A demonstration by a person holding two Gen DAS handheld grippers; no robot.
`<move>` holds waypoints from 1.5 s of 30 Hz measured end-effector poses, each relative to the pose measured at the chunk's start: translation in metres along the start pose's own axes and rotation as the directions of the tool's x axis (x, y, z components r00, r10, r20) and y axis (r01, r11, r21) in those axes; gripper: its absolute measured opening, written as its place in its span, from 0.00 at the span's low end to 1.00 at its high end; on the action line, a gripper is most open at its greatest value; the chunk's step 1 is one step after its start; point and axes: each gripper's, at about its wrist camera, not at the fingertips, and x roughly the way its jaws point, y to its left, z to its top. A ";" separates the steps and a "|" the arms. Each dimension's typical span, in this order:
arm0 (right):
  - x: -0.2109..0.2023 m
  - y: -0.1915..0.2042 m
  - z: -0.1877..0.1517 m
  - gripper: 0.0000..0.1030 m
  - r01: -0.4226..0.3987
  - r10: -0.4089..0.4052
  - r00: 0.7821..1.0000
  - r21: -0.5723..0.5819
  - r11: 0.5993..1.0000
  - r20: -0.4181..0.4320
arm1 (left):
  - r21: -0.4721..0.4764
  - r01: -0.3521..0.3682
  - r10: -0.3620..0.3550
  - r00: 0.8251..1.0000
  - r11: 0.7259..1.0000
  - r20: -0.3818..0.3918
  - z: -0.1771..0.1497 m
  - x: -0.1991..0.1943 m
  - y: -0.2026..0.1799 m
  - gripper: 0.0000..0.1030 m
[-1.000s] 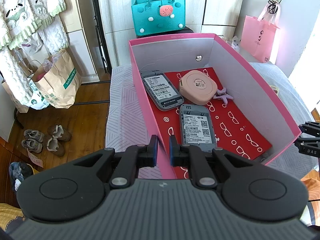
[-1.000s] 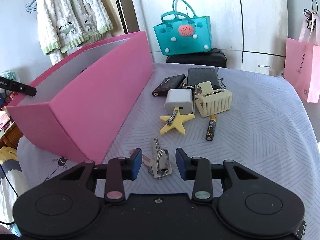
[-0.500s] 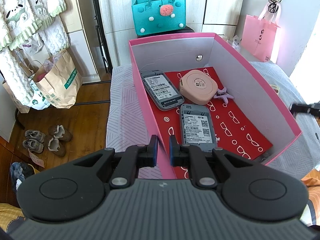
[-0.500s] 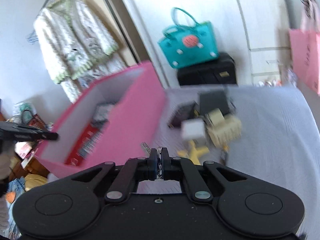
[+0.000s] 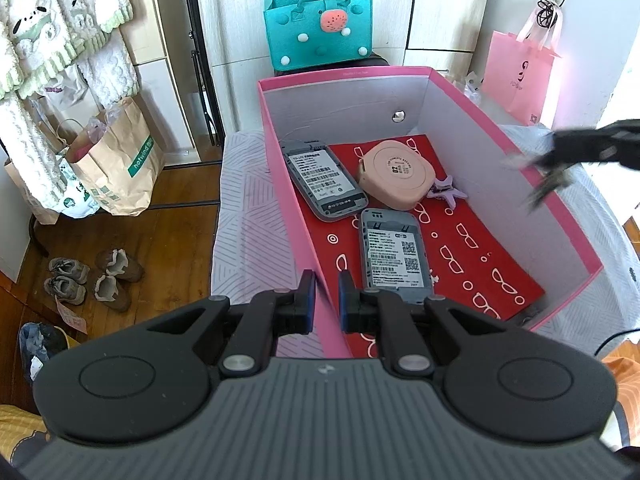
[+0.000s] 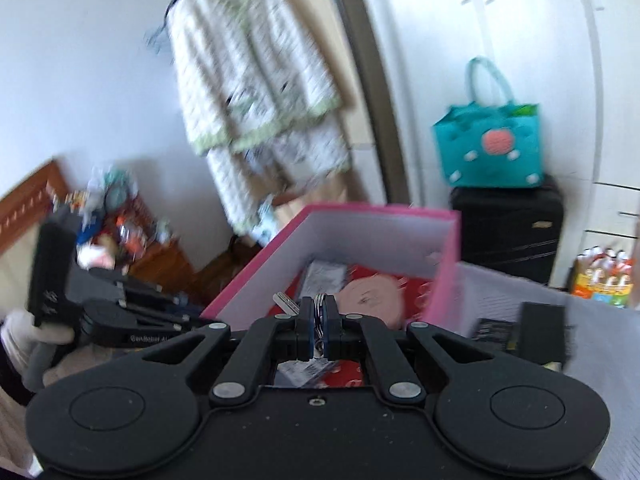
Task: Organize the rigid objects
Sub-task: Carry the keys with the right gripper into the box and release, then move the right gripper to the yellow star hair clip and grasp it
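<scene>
Lifted off the bed [image 5: 248, 184] since a second ago, your right gripper [image 6: 319, 316] now hangs over the pink box [image 5: 460, 120], clenched on the key ring [image 6: 319, 304], a key sticking out to its left. Your left gripper [image 5: 324, 292] is clamped on the box's near left wall. Inside the box lie two grey phones [image 5: 324, 180], a round pink case [image 5: 396, 172] and a small purple clip [image 5: 446, 192].
</scene>
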 end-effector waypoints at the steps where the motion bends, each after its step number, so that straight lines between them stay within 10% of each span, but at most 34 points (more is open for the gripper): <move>1: 0.013 0.002 0.001 0.06 -0.012 0.012 1.000 -0.003 1.000 -0.028 | -0.001 0.001 -0.001 1.000 1.000 0.000 0.000 0.000 0.000 0.10; 10: 0.082 0.005 0.007 0.13 -0.006 0.008 0.987 0.010 1.000 -0.159 | -0.001 0.016 -0.016 1.000 1.000 0.000 0.000 0.001 0.002 0.10; 29: -0.049 -0.061 -0.027 0.30 0.256 -0.245 0.963 0.096 0.962 -0.114 | -0.057 0.042 -0.041 0.999 0.998 0.022 -0.001 0.000 0.009 0.10; 45: -0.028 -0.086 -0.109 0.60 0.305 -0.294 0.950 0.108 0.946 -0.110 | -0.057 0.014 -0.012 1.000 0.998 0.021 -0.001 0.001 0.003 0.10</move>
